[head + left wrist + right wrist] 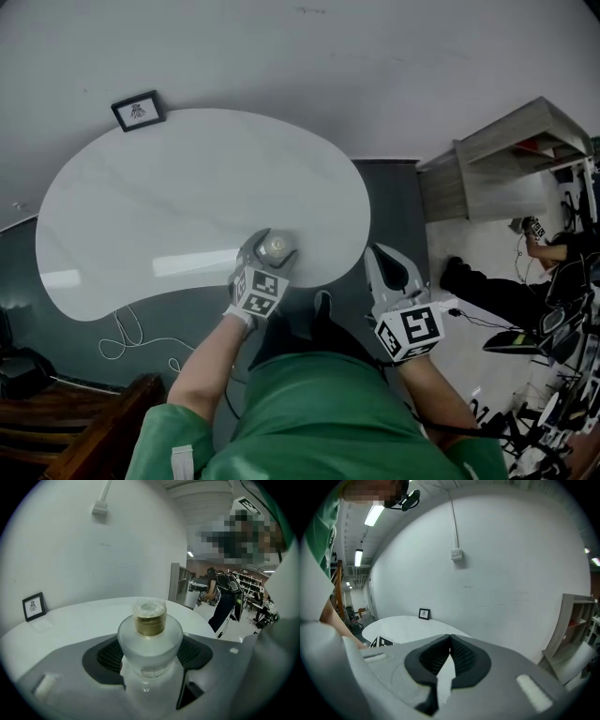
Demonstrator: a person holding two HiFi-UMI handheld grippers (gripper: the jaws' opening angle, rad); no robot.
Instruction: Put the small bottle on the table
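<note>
Over the table's (141,206) near edge, left gripper (273,246) clamps the small bottle (150,641), set-down and release pending; right gripper (450,638) closed, empty.

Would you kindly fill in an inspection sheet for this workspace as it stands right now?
Surface: white curved table, mostly bare.
Job's things: small bottle, frosted with a gold neck, held upright over the table's near edge; whether it touches the top cannot be told.
Clutter: one picture frame at the table's far edge; nothing else seen.
Grippers: left gripper jaws shut on the small bottle; right gripper jaws together, empty, off the table's edge.
Cables: white cable looped on the floor beside the table.
Surroundings: shelf unit and a person to the right.
</note>
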